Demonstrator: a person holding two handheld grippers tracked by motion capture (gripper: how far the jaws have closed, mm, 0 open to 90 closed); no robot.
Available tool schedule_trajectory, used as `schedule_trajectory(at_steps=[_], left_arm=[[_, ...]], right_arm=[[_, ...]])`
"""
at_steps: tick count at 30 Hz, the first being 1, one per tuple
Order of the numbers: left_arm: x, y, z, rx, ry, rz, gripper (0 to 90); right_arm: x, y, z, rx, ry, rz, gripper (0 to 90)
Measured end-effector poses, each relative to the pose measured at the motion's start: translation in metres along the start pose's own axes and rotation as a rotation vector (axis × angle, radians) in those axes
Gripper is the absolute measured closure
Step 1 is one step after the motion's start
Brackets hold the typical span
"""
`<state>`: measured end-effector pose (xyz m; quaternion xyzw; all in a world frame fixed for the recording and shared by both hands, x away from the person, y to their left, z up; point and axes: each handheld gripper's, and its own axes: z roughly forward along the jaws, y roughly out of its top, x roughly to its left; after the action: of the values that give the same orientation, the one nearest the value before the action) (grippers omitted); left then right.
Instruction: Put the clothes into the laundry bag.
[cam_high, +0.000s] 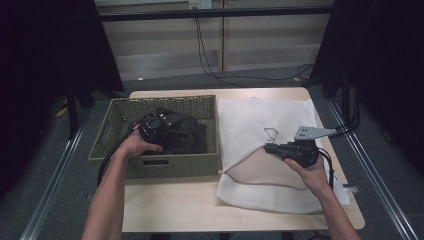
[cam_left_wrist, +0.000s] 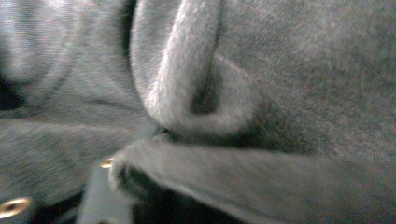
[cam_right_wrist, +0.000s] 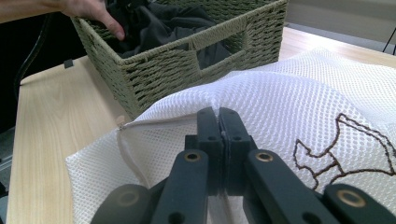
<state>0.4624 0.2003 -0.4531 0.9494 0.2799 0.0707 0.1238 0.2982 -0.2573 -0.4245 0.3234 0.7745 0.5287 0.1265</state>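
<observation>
No legible text, label, brand or number is found in any view. The sole mark is a dark brown outline figure stitched on the white mesh bag (cam_right_wrist: 299, 93), right of centre in the right gripper view and at centre right in the high view; it forms no readable letters.

We see both forearms entering from the near edge, bare to the elbow. The left hand (cam_high: 134, 145) reaches forward and inward, its wrist bent down, carrying the left tongs (cam_high: 154, 123) nose-down; whether their jaws grip anything, we cannot tell. The right hand (cam_high: 310, 172) holds the right tongs (cam_high: 272, 148) roughly level, pointing toward the left arm, grey plate uppermost. In the right gripper view their two black jaws stand pressed together, a fold of white mesh pinched between them.
</observation>
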Motion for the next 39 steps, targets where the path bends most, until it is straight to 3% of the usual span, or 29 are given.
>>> schedule_trajectory(at_steps=[3,10,11,12,13,15,16,19,22,25,27,28,34,38,39], left_arm=[[0.0,-0.001,-0.003,-0.018,0.008,-0.034,62.1],[0.005,-0.006,-0.011,-0.072,-0.019,-0.061,66.7],[0.002,-0.007,-0.011,-0.13,-0.023,-0.116,66.9],[0.006,-0.007,-0.014,-0.109,-0.024,-0.076,67.1],[0.004,-0.009,-0.016,-0.163,-0.034,-0.121,67.3],[0.006,-0.011,-0.021,-0.19,-0.034,-0.123,67.5],[0.008,-0.012,-0.025,-0.187,-0.041,-0.096,67.5],[0.006,-0.013,-0.029,-0.254,-0.04,-0.136,67.6],[0.009,-0.015,-0.036,-0.268,-0.031,-0.115,67.6],[0.007,-0.017,-0.041,-0.332,-0.035,-0.158,67.7],[0.01,-0.019,-0.046,-0.346,-0.05,-0.153,67.8],[0.009,-0.02,-0.047,-0.368,-0.032,-0.156,67.8],[0.008,-0.022,-0.056,-0.41,-0.023,-0.167,67.9],[0.008,-0.025,-0.063,-0.469,-0.025,-0.201,68.0],[0.008,-0.026,-0.066,-0.484,-0.019,-0.191,68.1]], right_arm=[[0.0,0.0,0.001,0.001,-0.001,0.0,88.8],[0.0,0.0,0.0,0.0,-0.003,-0.003,88.8],[0.0,0.0,0.0,0.001,-0.004,-0.004,88.8],[0.0,0.0,0.001,0.001,-0.004,-0.003,88.8],[0.0,0.0,0.001,0.001,-0.005,-0.004,88.8],[0.0,0.0,0.001,-0.001,-0.006,-0.004,88.8],[0.0,0.0,0.001,-0.001,-0.006,-0.004,88.8],[0.0,0.0,0.0,-0.001,-0.01,-0.001,88.8],[0.001,0.0,0.0,-0.002,-0.009,-0.002,88.8],[0.001,0.001,0.0,-0.003,-0.01,0.001,88.8],[0.0,0.001,0.0,-0.006,-0.012,-0.001,88.8],[0.0,0.001,0.0,-0.006,-0.013,-0.002,88.8],[0.0,0.001,-0.001,-0.01,-0.012,0.0,88.8],[0.001,0.001,-0.001,-0.012,-0.013,0.002,88.8],[0.001,0.001,-0.002,-0.011,-0.013,0.0,88.8]])
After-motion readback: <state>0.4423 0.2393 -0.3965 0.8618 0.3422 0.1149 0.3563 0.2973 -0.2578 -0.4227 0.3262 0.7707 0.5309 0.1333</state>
